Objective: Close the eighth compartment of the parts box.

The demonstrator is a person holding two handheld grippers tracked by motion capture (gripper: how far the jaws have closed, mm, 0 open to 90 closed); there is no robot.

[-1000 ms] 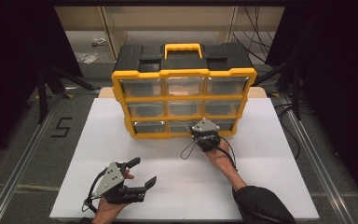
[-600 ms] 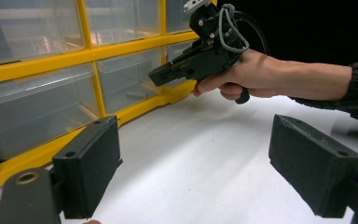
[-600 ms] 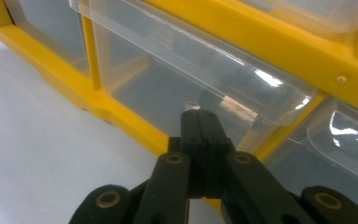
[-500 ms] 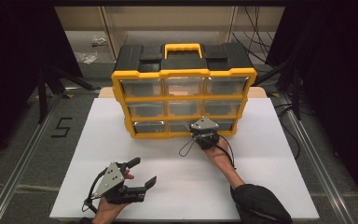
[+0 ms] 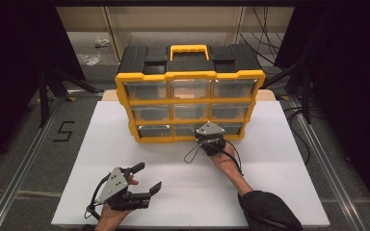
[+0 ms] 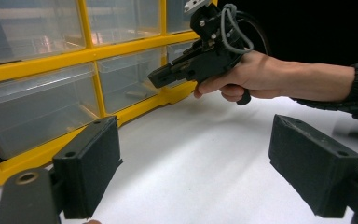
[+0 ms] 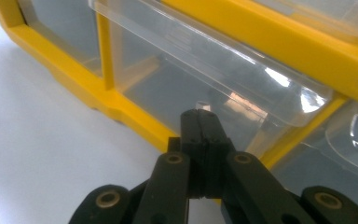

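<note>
White table (image 5: 279, 192) under dark surrounds carries a yellow drawer cabinet (image 5: 191, 77) at its far edge. Right tool (image 5: 207, 140), clenched empty, noses the bottom middle drawer (image 7: 205, 79), apparently to work it; left tool (image 5: 144, 180) waits released, near the front.

The drawer organizer (image 5: 191, 106) has a bright yellow frame with a black top and a yellow carry handle (image 5: 188, 51); its drawers (image 5: 191, 111) are see-through clear plastic. The counter (image 5: 279, 163) is plain white, no pattern. Both grippers, the left gripper (image 5: 148, 178) and right gripper (image 7: 199, 122), are matte black with a grey triangular plate on top. The sleeve (image 5: 269, 211) is black, and the floor (image 5: 24, 144) is grey with a black "5" on it.
</note>
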